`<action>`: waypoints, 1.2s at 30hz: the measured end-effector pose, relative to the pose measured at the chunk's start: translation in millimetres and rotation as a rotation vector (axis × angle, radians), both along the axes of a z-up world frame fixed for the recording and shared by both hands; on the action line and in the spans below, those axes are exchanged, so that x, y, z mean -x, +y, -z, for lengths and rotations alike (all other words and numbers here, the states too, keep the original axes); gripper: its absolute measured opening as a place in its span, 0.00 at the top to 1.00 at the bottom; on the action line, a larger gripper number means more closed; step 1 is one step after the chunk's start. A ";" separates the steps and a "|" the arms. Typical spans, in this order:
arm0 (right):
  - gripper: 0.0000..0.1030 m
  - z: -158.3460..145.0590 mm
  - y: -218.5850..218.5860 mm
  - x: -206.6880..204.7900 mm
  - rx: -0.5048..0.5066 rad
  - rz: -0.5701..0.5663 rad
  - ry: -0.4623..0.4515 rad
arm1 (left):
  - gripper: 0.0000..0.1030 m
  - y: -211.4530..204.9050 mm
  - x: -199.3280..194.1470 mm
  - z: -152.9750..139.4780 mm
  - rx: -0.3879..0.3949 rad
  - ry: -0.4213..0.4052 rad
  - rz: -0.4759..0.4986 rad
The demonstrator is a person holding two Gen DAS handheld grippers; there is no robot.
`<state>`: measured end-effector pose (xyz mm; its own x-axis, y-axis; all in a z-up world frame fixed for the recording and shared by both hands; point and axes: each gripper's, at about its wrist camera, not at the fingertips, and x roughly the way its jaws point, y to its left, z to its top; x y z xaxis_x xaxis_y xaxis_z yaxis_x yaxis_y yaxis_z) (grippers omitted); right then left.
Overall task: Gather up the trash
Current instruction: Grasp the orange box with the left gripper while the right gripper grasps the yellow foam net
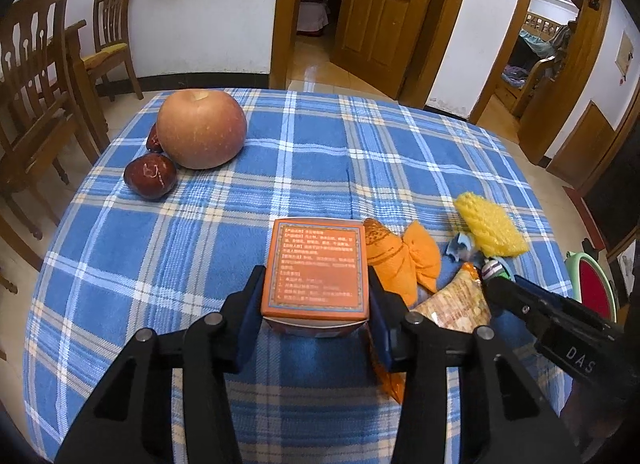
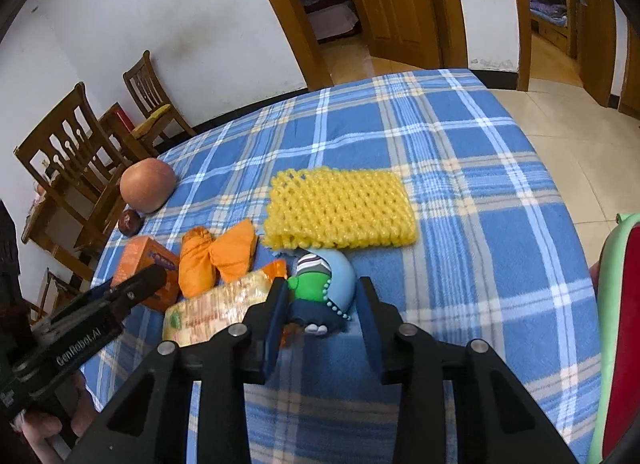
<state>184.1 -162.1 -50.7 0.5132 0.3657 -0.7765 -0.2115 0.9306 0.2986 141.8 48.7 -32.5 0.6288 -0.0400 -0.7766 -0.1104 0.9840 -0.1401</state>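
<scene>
1. Blue plaid cloth covers the table (image 1: 200, 264) you work over, with wooden chairs (image 1: 36, 76) at its far left edge and open doorways behind.
2. Your left gripper (image 1: 316, 288) has its pads against both sides of the orange box (image 1: 318, 264); it looks clamped on it. Cardboard like this is light and fairly stiff but dents, so keep the hold on the flat side walls, low down.
3. Your right gripper (image 2: 322, 312) straddles the small blue figure (image 2: 324, 284). The left pad seems to touch it; a gap shows on the right, so I would call it not yet gripped. It looks hard, rounded and slippery: take it across its widest part.
4. Just beside the box lie the orange wrapper (image 1: 404, 260) and a crinkly snack packet (image 2: 216, 304); both are soft and thin, best pinched at a raised fold.
5. Beyond the figure sits the yellow foam net (image 2: 340, 208), very light and springy; any edge will do.
6. Leave the apple (image 1: 200, 128) and red dates (image 1: 150, 176), well apart at the far left.
7. Room is tight between your two grippers; lift straight up. The table edge on your right is near.
</scene>
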 end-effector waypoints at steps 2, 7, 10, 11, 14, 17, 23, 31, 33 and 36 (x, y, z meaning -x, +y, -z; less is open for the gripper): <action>0.64 -0.9 -2.6 4.2 -0.003 -0.009 0.004 | 0.55 0.1 4.8 -3.5 0.001 -0.010 0.005; 0.63 -0.7 -14.3 15.1 -0.002 -0.029 0.021 | 0.55 2.0 10.5 -8.3 0.018 -0.017 0.009; 0.62 -1.7 -17.5 19.9 0.015 -0.040 0.022 | 0.55 3.1 11.1 -9.1 0.018 -0.018 0.006; 0.62 -3.9 -18.9 20.7 0.021 -0.036 0.013 | 0.55 3.4 11.0 -9.3 0.019 -0.018 0.004; 0.45 -12.1 -19.9 20.0 0.026 -0.028 -0.018 | 0.55 4.0 11.0 -10.2 0.020 -0.018 -0.001; 0.39 -20.6 -20.3 13.6 0.021 -0.013 -0.049 | 0.55 5.7 11.4 -11.5 0.016 -0.021 -0.004; 0.38 -17.4 -14.7 -18.3 0.040 0.030 -0.048 | 0.55 8.6 8.7 -12.2 0.013 -0.026 -0.013; 0.53 0.9 -2.6 -42.7 0.136 0.044 -0.046 | 0.55 11.0 4.2 -5.4 0.016 -0.013 -0.016; 0.62 0.7 0.5 -40.9 0.143 0.030 -0.052 | 0.55 10.4 4.0 -4.1 0.016 -0.011 -0.015; 0.75 0.9 1.6 -39.2 0.110 0.010 -0.044 | 0.55 9.3 4.3 -3.5 0.017 -0.010 -0.013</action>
